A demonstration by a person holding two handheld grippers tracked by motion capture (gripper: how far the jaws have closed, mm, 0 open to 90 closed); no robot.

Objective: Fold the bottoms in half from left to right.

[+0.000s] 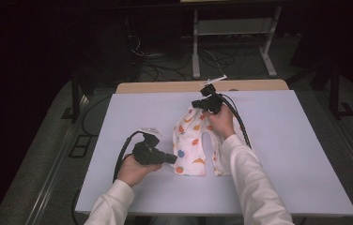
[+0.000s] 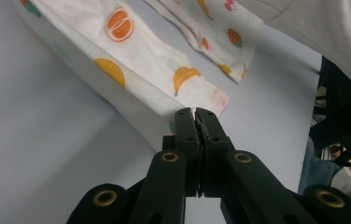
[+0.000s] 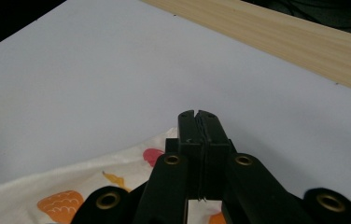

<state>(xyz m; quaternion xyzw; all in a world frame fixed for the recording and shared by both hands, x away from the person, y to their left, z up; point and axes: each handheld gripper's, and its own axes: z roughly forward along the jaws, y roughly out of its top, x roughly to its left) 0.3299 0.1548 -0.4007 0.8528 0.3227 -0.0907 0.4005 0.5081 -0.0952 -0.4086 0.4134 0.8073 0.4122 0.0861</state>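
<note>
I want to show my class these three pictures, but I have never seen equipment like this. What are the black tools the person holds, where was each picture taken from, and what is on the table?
A person sits at a table covered with a pale sheet and holds a black pincer tool in each hand: the left hand-held gripper and the right hand-held gripper. Each has two jaws that close like tongs, and a cable trailing back.

The high view looks down from above the person. The other two pictures come from small cameras riding on the grippers, looking along their jaws.

On the table lies a small pair of white trousers printed with fruit. The right jaws look shut over the waist end. The left jaws are shut at the hem of one leg; whether they pinch the cloth cannot be made out.
</note>
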